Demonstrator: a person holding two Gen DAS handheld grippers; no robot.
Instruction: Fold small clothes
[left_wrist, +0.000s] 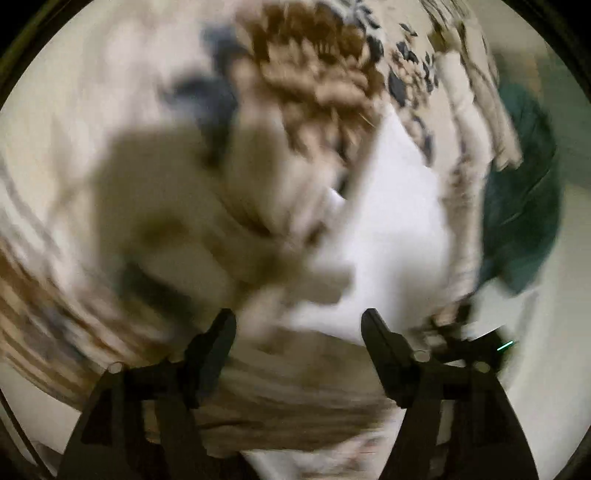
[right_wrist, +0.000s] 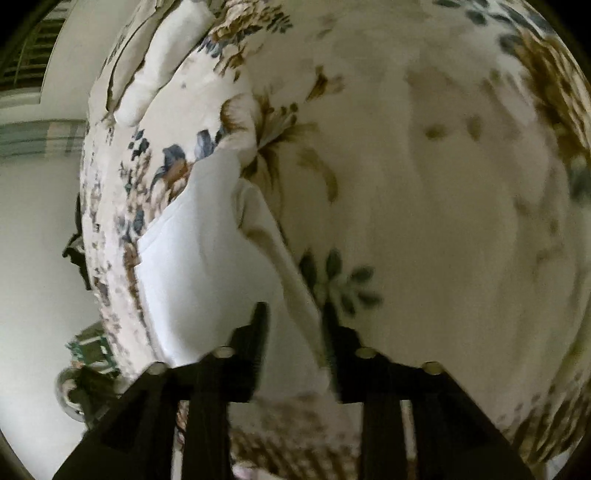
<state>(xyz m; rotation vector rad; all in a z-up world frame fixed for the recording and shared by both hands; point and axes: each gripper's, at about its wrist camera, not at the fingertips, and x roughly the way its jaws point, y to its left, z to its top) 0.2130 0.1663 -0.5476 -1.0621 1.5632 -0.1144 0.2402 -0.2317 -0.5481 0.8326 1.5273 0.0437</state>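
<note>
A white cloth (right_wrist: 199, 266) lies on a floral bedspread (right_wrist: 424, 184). My right gripper (right_wrist: 293, 317) has its fingers close together, with a fold of the white cloth between them. In the blurred left wrist view the same white cloth (left_wrist: 399, 221) lies ahead, with a beige garment (left_wrist: 177, 206) bunched at the left. My left gripper (left_wrist: 297, 325) is open just above the cloth's near edge, with nothing between its fingers.
The bedspread's edge (right_wrist: 107, 266) drops off at the left onto a pale floor (right_wrist: 37, 277). A dark green cloth (left_wrist: 524, 206) hangs at the right of the left wrist view. Pillows (right_wrist: 162, 62) lie at the far end.
</note>
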